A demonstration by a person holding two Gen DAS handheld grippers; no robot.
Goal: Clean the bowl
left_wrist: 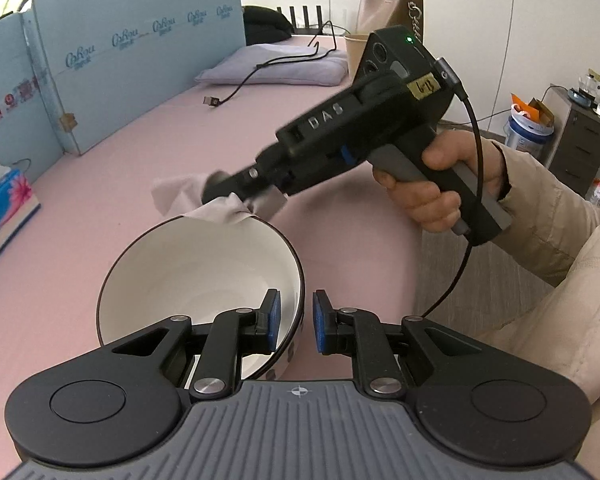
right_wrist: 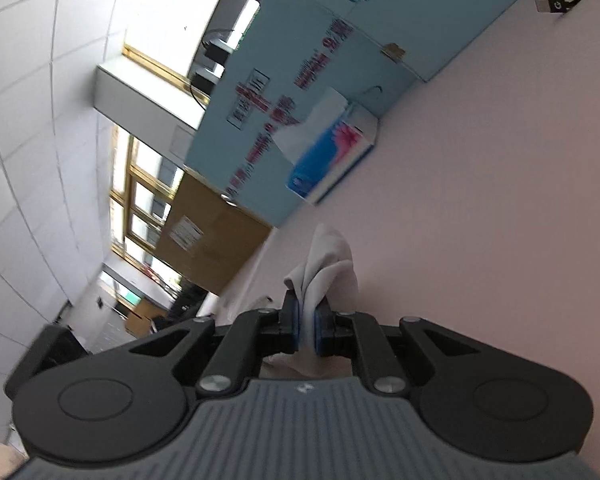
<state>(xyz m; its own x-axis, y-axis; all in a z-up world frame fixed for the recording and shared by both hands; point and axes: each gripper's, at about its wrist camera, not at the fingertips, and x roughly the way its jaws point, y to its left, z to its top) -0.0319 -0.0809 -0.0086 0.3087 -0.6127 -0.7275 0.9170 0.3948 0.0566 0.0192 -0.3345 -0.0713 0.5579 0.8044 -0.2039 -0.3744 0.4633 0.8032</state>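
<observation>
Wiping about to start, bowl interior untouched as far as I see.
My left gripper [left_wrist: 294, 320] pinches the white bowl's [left_wrist: 188, 276] near rim, tilted above the pink table [left_wrist: 100, 208]; my right gripper [right_wrist: 307, 330] clamps a tissue [right_wrist: 326, 264] at its far rim.

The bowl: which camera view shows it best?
The left wrist view: the bowl shows its white inside and dark rim, tilted, with the left gripper on its rim. The right wrist view does not show it.

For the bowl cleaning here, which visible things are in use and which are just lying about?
In use:
- bowl, rim between the left claw's pads
- white cloth, gripped by the right claw

Lying about:
- tissue box
- cable
- folded cloth
- paper cup
</observation>
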